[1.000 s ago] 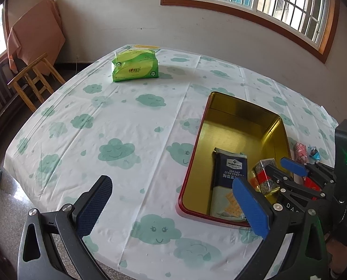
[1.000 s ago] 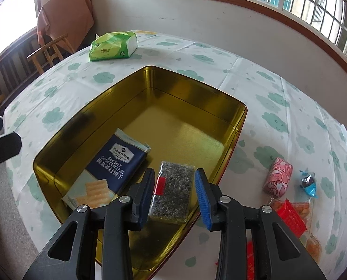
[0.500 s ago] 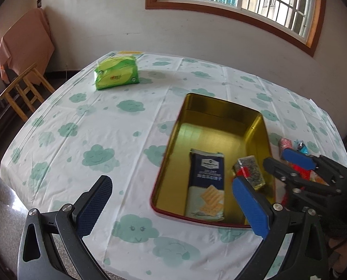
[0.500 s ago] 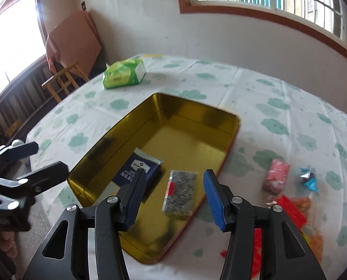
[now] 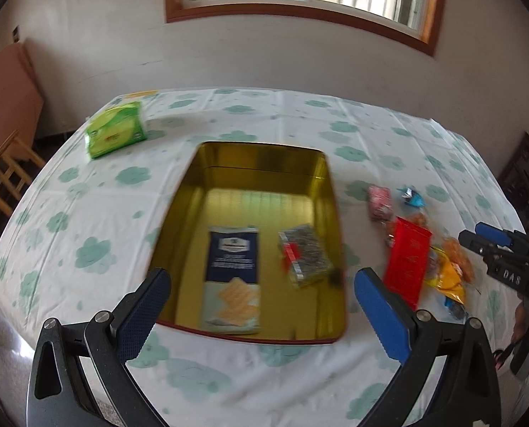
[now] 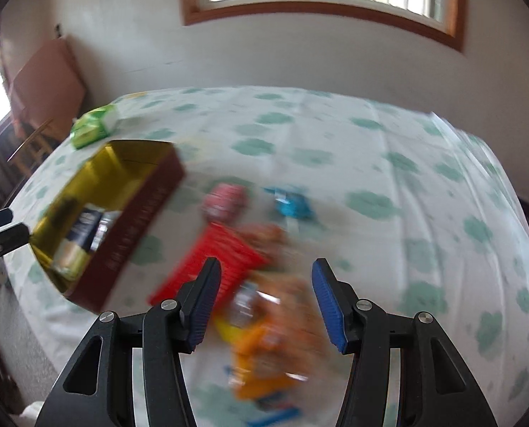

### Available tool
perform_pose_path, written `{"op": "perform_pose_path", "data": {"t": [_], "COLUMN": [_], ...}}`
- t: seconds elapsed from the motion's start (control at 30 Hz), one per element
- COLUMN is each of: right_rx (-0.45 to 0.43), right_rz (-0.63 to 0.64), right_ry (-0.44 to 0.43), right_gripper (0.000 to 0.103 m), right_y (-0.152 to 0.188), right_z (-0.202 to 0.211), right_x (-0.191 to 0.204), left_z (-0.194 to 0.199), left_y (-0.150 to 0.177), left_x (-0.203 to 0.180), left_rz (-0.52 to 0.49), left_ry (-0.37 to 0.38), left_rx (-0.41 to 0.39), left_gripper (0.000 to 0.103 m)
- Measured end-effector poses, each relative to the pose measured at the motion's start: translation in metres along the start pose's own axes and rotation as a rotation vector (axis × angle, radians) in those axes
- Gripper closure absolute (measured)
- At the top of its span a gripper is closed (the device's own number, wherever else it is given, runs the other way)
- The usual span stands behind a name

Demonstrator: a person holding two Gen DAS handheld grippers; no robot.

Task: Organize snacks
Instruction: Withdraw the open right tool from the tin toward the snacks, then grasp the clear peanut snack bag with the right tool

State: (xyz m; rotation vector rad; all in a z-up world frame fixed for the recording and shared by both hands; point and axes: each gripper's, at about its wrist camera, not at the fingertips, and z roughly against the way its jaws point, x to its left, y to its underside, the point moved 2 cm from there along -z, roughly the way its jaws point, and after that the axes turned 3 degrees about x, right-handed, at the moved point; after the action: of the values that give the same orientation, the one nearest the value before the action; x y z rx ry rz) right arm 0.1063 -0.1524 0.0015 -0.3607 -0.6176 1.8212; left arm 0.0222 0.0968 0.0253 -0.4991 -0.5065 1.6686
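An open gold tin with a red outside lies on the cloud-print cloth. Inside it lie a blue cracker pack and a dark speckled pack with a red label. My left gripper hangs open and empty over the tin's near end. My right gripper is open to the right of the tin, above a red packet and a blurred orange packet, with nothing gripped. In the left wrist view the right gripper shows at the right edge.
A pink sweet and a blue-wrapped sweet lie beyond the red packet. A green tissue pack sits at the table's far left. A wooden chair stands off the left side. A wall with a window is behind.
My right gripper let go of the speckled pack in the tin, opened, and swung right over the loose packets. My left gripper drew back and turned so the tin sits centred.
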Motion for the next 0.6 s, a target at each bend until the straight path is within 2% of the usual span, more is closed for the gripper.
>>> {"op": "perform_pose_path", "data": {"t": [0.17, 0.37, 0.6], "right_rx": [0.037, 0.086, 0.082], "right_rz": [-0.038, -0.012, -0.017], "right_ry": [-0.057, -0.116, -0.134], "right_gripper": [0.049, 0.049, 0.05], "right_y": [0.011, 0.023, 0.027], "right_z": [-0.005, -0.025, -0.038], "right_x": [-0.032, -0.035, -0.038], "left_z": [-0.004, -0.012, -0.026], "left_y": [-0.001, 0.0, 0.001], "left_x": [-0.031, -0.067, -0.099], "left_rz": [-0.06, -0.135, -0.178], "left_ry": [0.027, 0.054, 0.084], "left_rx": [0.011, 0.034, 0.06], "left_gripper": [0.001, 0.001, 0.001]}}
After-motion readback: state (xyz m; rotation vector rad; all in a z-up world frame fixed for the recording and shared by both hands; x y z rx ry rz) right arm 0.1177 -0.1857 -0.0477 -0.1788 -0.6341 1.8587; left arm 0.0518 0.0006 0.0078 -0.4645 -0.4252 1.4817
